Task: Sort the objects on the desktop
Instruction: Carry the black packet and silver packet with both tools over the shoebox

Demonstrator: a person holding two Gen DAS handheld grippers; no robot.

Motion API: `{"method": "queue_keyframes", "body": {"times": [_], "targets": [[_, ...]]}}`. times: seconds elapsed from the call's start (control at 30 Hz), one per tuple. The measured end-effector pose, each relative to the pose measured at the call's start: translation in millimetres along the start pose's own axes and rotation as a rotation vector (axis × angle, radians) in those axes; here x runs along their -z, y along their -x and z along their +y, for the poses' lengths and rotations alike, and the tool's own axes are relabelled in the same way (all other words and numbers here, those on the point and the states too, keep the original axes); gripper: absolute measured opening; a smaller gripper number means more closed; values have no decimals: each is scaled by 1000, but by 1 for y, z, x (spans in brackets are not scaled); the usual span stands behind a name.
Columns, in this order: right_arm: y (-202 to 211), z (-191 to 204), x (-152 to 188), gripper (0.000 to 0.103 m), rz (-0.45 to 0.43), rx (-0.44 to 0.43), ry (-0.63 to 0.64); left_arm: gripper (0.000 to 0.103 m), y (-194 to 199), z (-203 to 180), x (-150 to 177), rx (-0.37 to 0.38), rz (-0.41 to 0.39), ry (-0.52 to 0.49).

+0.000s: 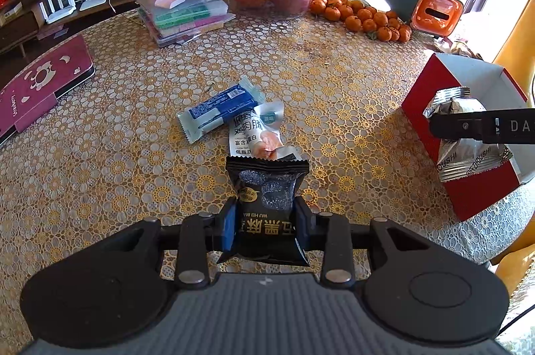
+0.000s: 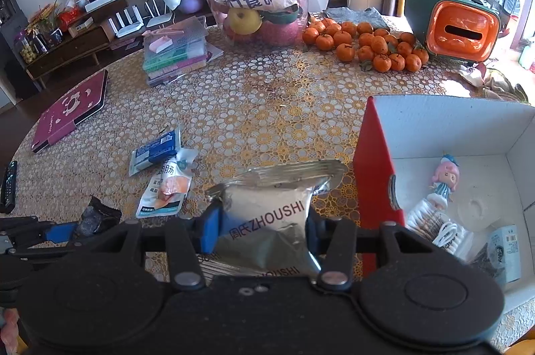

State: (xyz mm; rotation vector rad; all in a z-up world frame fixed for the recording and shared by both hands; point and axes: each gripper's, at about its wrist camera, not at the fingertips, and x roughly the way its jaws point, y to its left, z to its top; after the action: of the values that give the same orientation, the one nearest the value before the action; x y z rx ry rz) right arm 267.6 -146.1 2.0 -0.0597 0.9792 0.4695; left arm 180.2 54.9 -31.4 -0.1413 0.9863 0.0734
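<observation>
A living room lies behind you, with a low wooden cabinet along the wall, and in front of you spreads a round surface (image 1: 334,81) under a gold floral lace cover. At its far edge stand a fruit bowl (image 2: 264,24) topped with a white plastic bag, a heap of mandarins (image 2: 364,45) and a green and orange tissue box (image 2: 458,27); a stack of clear folders (image 1: 182,12) sits to the far left, and a maroon notebook (image 1: 43,81) lies near the left edge. Your left gripper (image 1: 265,221) is clamped on a black snack packet (image 1: 267,204), pads pressed to both its sides, holding it just above the surface near the near edge. Just beyond it, towards the middle, a blue wafer packet (image 1: 220,109) lies partly on a white sausage packet (image 1: 257,131); the two touch. Your right gripper (image 2: 264,229) grips a silver packet (image 2: 271,214) marked ZHOUSHI, pinched on both sides; from the left wrist view that packet hangs over the rim of the red box (image 1: 434,121) at the right edge. Inside the box, on its white floor, you can see a small pink-haired doll (image 2: 444,181), a coiled white cable (image 2: 451,234) and a pale carton (image 2: 506,251) in the near corner.
</observation>
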Motion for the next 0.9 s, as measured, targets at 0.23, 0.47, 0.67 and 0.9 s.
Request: {"method": "queue_keyframes", "body": {"times": [0.23, 0.47, 0.67, 0.9], "targets": [[24, -14, 1, 48, -26, 4, -3, 33, 18, -19, -6, 21, -15, -45], [48, -34, 1, 48, -58, 19, -19, 33, 29, -42, -14, 44, -21, -97], [62, -57, 4, 48, -70, 45, -39, 33, 37, -64, -20, 74, -23, -147], [81, -87, 8, 48, -87, 85, -61, 33, 41, -97, -32, 106, -31, -206]]}}
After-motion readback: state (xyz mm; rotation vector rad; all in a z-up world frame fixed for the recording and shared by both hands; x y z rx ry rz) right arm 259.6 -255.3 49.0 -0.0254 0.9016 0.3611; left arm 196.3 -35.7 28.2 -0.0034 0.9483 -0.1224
